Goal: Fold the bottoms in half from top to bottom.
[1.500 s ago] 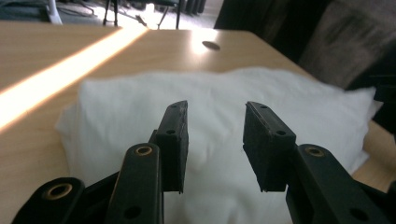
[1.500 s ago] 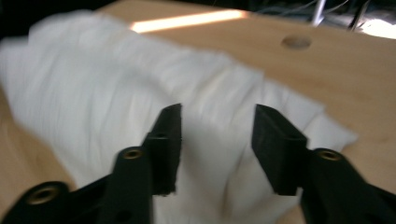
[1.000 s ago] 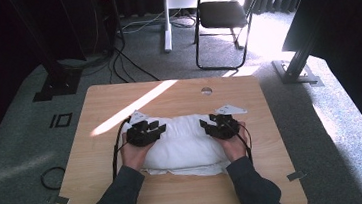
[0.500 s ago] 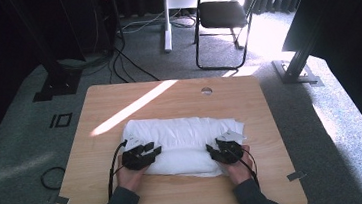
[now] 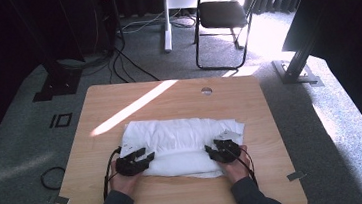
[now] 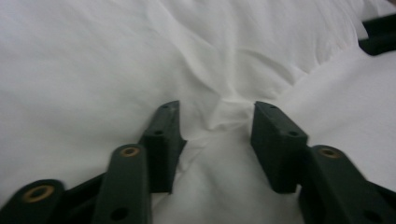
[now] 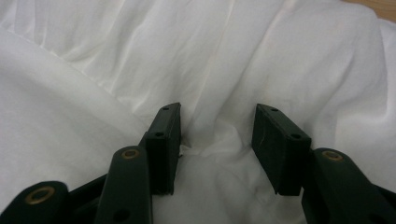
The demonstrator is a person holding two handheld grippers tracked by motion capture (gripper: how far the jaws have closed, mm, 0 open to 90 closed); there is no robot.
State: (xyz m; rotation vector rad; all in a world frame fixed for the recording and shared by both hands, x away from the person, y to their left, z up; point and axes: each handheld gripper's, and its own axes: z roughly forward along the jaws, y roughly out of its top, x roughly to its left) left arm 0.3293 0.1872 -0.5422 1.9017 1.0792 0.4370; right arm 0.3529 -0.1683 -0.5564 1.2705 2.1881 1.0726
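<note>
A white cloth (image 5: pixel 182 134) lies folded across the middle of the wooden table (image 5: pixel 168 95), with a thicker fold along its near edge. My left gripper (image 5: pixel 147 159) rests on the near left end of that fold. Its jaws have just been opening and stand apart around a loose pucker of cloth (image 6: pixel 229 109) that its pads do not press. My right gripper (image 5: pixel 213 154) sits at the near right end, its jaws closed on a wide bunch of cloth (image 7: pixel 217 135) that fills the gap. The left gripper (image 6: pixel 217 116) view also shows the other gripper's black jaws (image 6: pixel 379 32) at the top right.
The table has a round cable hole (image 5: pixel 206 90) near its far edge and a sunlit stripe (image 5: pixel 134 106) across its left half. Beyond the table a black chair (image 5: pixel 228 14) and a white stand (image 5: pixel 166 18) stand on the grey carpet. Cables (image 5: pixel 50 177) lie at the left.
Both hands have come toward the near edge and down, drawing the cloth's fold with them. The raised corners have settled and the cloth lies flat. The left jaws have spread apart.
</note>
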